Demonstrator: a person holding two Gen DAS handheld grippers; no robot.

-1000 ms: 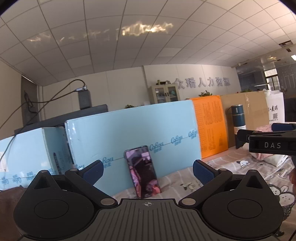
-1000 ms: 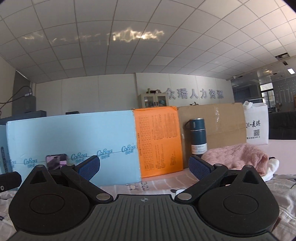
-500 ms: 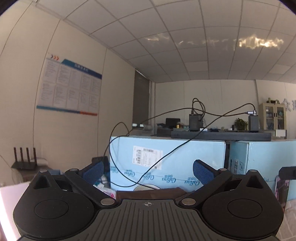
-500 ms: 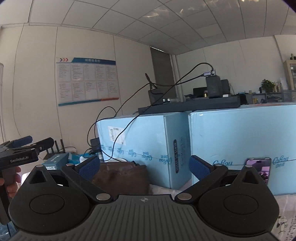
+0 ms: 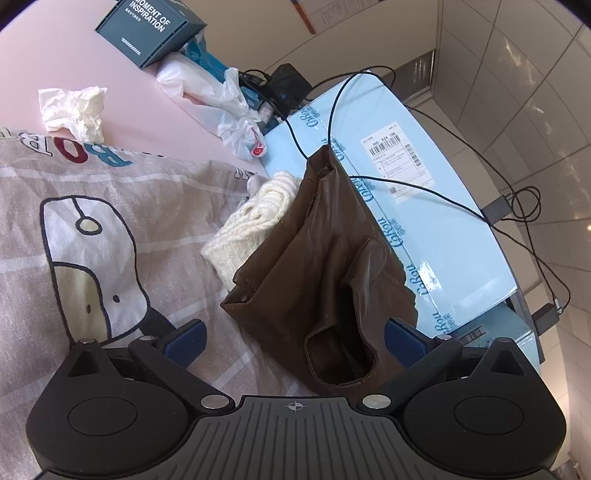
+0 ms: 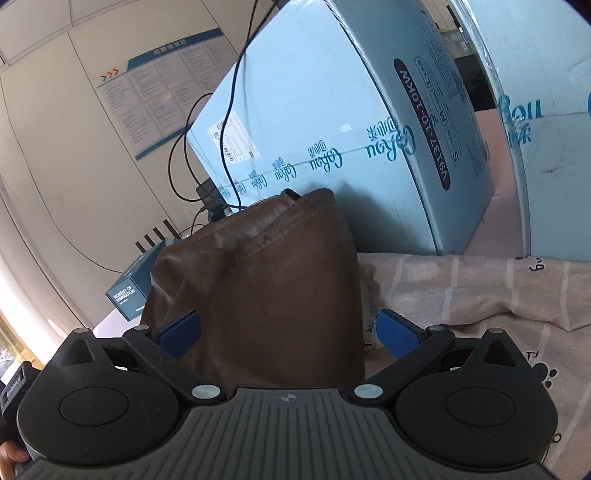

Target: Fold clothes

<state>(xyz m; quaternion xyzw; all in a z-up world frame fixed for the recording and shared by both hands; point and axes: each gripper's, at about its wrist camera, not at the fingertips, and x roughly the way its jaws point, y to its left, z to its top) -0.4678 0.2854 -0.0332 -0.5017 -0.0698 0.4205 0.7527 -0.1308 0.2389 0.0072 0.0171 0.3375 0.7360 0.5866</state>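
Observation:
A brown leather garment (image 5: 325, 258) lies heaped against a light blue box, on a cartoon-print sheet (image 5: 92, 236). A cream knit garment (image 5: 255, 218) lies beside it, partly under it. My left gripper (image 5: 293, 338) is open, its jaws wide, right over the near end of the brown garment. In the right wrist view the brown garment (image 6: 266, 288) fills the centre, and my right gripper (image 6: 290, 328) is open with the garment between its jaws, not clamped.
Light blue cartons (image 5: 413, 206) with black cables stand right behind the clothes. A crumpled tissue (image 5: 74, 110), plastic bags (image 5: 210, 96) and a dark teal box (image 5: 151, 26) lie on the pink tabletop (image 5: 122, 92). Another carton (image 6: 354, 129) stands close in the right view.
Both grippers swung left and tilted down from the room view onto the brown garment. Both stayed open.

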